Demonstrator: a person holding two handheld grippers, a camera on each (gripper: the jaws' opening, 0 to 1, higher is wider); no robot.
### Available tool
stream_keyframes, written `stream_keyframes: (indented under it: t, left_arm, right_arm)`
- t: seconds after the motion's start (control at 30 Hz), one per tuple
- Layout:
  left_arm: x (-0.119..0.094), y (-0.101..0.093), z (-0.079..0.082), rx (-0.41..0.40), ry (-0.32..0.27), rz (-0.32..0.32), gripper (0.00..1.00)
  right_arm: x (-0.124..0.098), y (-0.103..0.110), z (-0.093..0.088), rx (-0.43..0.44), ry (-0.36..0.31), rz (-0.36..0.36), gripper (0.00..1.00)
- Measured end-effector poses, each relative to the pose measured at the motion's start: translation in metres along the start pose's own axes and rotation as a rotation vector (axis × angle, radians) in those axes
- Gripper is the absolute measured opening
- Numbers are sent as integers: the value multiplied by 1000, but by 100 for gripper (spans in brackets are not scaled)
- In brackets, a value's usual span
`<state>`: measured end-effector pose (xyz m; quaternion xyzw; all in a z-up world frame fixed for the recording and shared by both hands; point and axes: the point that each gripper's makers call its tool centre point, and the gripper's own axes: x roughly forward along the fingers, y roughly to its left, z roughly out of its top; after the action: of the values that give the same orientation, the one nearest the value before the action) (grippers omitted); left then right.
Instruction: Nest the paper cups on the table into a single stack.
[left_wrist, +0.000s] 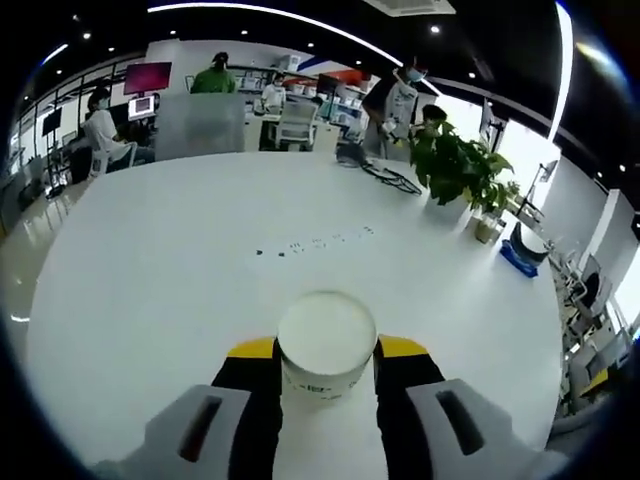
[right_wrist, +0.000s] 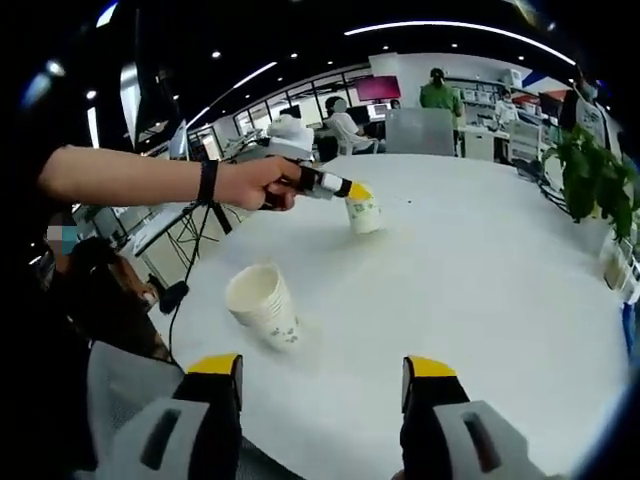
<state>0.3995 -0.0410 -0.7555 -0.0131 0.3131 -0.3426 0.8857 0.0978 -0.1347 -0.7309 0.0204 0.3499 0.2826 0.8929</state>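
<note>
- A cup (left_wrist: 327, 345) is gripped upright between the closed-in jaws of the left gripper (left_wrist: 327, 352), above the table (left_wrist: 180, 260)
- The right gripper (right_wrist: 322, 372) is held wide open, empty
- A second cup (right_wrist: 263, 303) is seen tilted on the table, near the right gripper's left jaw

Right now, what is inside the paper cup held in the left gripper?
The paper cup between the left gripper jaws shows a pale, washed-out interior at its mouth, with nothing visible inside. The bottom is too bright to make out, so a nested cup cannot be excluded.
</note>
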Motion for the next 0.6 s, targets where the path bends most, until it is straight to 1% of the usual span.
stream_keyframes:
  t: [0.03,0.1,0.13,0.2,0.23,0.33,0.37,0.4,0.43,0.47,0.53,0.57,0.6]
  left_arm:
    - [-7,-1,-2,-11,-7,-4,34]
    - [-14,-3,-6,-13,-12,-6,34]
    - [-14,-1,-2,-20,-17,-5,34]
    - [-23,-5,-2,-58,-32,-19,34]
    - [-27,-6,-3,-75,-39,-17,34]
    - [-47,-17,-15,-71,-37,-32,34]
    - [-50,-19,-17,-67,-34,-37,34]
    - [-47,-21,-15,-66,-34,-48,34]
    - [-50,-24,-16,-68,-36,-55,34]
    - [-54,-26,-18,-72,-38,-62,34]
    - [-66,-39,-24,-76,-38,-72,34]
    - [-70,-42,-25,-75,-38,-74,34]
    - [-71,-40,-25,-77,-39,-77,34]
  right_arm:
    - [6,-4,2,-18,9,6,63]
    - [13,-7,6,-33,16,7,61]
    - [15,-8,8,-37,20,6,60]
    - [22,-5,12,-44,24,12,58]
    - [26,-8,16,-44,24,13,58]
    - [37,-6,28,-58,20,34,57]
    - [41,-5,29,-64,21,36,57]
    - [44,-3,34,-76,20,45,57]
    - [44,-1,40,-78,19,48,57]
    - [46,-1,43,-78,18,48,56]
    - [58,-5,50,-73,10,54,56]
    - [61,-5,54,-68,4,55,55]
    - [66,-5,57,-59,-3,59,55]
